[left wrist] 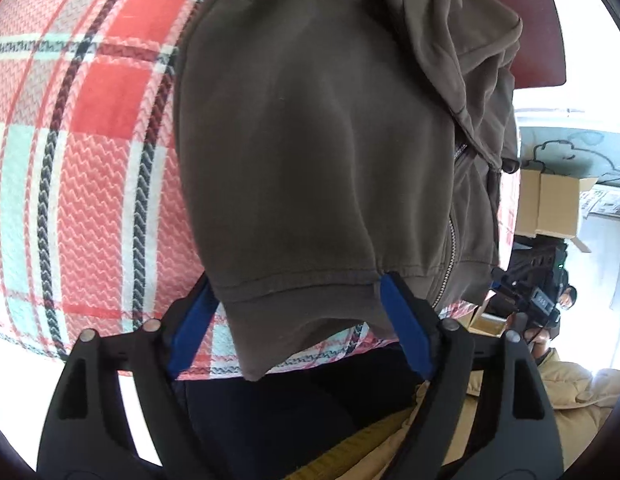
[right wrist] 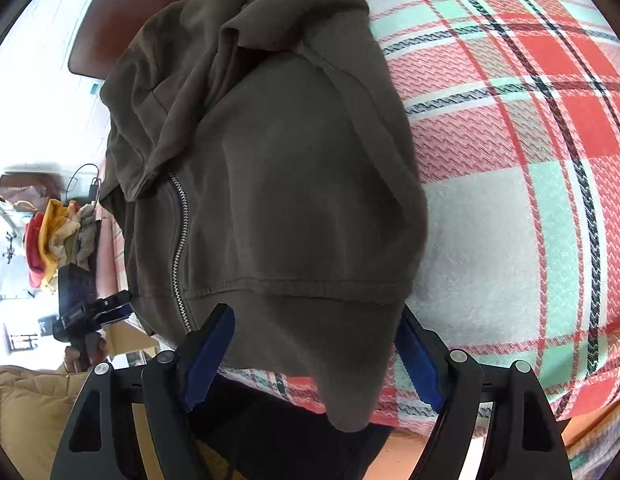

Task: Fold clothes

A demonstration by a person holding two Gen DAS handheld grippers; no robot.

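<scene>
A dark olive-brown zip-up hoodie (left wrist: 310, 140) lies on a red, white and mint plaid blanket (left wrist: 90, 140). Its hem hangs over the blanket's near edge. My left gripper (left wrist: 298, 292) is open, its blue-padded fingers on either side of the hem. The hoodie also fills the right wrist view (right wrist: 290, 184), with its metal zipper (right wrist: 180, 248) running down the left. My right gripper (right wrist: 317, 320) is open, its fingers straddling the hem's other corner. The hood is bunched at the far end.
The plaid blanket (right wrist: 509, 180) spreads wide beside the hoodie. A dark red headboard (left wrist: 537, 40) stands behind. Cardboard boxes (left wrist: 549, 204) and a pile of clothes (right wrist: 58, 236) lie off the bed. A person in a tan jacket (left wrist: 569, 384) holds the grippers.
</scene>
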